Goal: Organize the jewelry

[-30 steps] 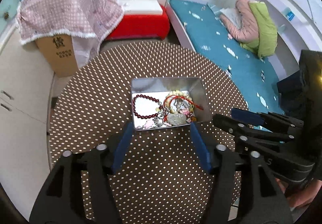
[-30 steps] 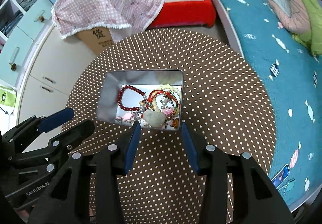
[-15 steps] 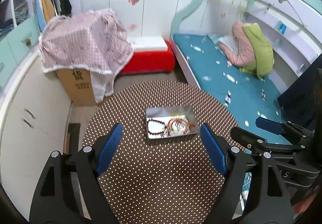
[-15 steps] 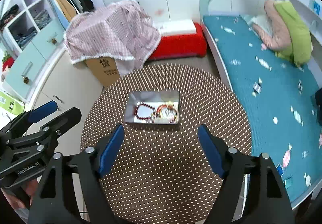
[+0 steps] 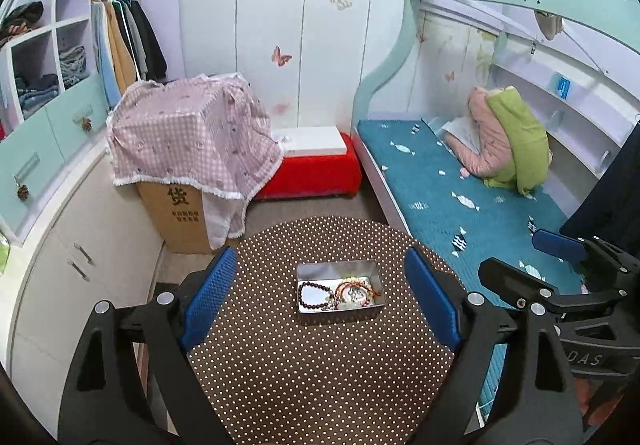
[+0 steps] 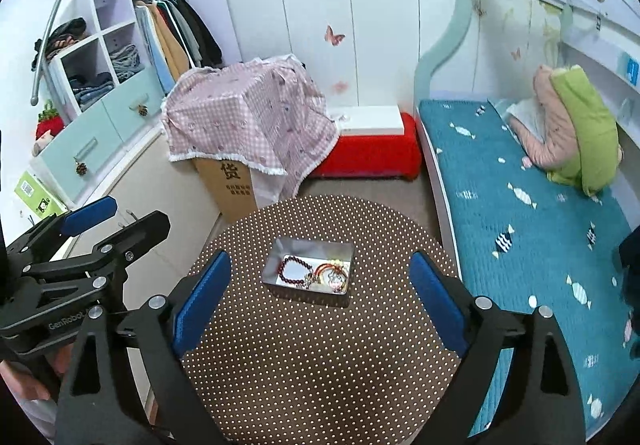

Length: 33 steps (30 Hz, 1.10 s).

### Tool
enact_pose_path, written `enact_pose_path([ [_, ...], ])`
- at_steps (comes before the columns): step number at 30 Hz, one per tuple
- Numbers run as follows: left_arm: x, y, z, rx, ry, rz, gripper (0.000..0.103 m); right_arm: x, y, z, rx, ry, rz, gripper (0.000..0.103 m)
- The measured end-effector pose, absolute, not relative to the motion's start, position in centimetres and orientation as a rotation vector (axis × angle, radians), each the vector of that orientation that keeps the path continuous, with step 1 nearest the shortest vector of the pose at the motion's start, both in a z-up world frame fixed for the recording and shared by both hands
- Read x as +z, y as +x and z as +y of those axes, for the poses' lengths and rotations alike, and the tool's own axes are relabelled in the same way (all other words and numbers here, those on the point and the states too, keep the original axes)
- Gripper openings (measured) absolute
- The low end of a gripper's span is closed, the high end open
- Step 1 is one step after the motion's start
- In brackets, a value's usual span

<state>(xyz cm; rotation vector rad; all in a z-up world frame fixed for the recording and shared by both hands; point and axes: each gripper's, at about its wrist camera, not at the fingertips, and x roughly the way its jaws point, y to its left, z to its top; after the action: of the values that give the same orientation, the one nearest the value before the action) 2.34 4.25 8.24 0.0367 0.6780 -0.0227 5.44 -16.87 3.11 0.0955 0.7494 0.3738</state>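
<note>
A silver metal tin sits in the middle of a round brown polka-dot table. Inside lie a dark red bead bracelet, a red cord bracelet and a tangle of small charms. My left gripper is open and empty, high above the table's near side. My right gripper is also open and empty, beside it to the right. Each gripper shows at the edge of the other's view.
A cardboard box under a pink checked cloth stands behind the table, with a red stool beside it. White cabinets run along the left. A bed with a teal cover lies to the right.
Both grippers have pulled up and back from the tin and opened wider. The tin now looks small and far, and much more of the room shows.
</note>
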Motion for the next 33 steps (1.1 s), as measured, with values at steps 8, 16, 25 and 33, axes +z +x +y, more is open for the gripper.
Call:
enact_pose_path([
  [8, 8.7, 1.3, 4.2, -0.008, 0.043, 0.635, 0.086, 3.4, 4.8, -17.3, 0.377, 0.094, 0.715, 0.090],
  [16, 9.0, 1.2, 3.7, -0.012, 0.054, 0.614, 0.086, 3.7, 4.3, -17.5, 0.363, 0.093, 0.695, 0.090],
  [25, 9.3, 1.0, 3.7, -0.016, 0.059, 0.601, 0.086, 3.8, 4.1, -18.0, 0.359, 0.101, 0.687, 0.091],
  [33, 9.3, 0.9, 3.6, -0.016, 0.060, 0.600, 0.086, 3.9, 4.0, -18.6, 0.358, 0.110, 0.685, 0.092],
])
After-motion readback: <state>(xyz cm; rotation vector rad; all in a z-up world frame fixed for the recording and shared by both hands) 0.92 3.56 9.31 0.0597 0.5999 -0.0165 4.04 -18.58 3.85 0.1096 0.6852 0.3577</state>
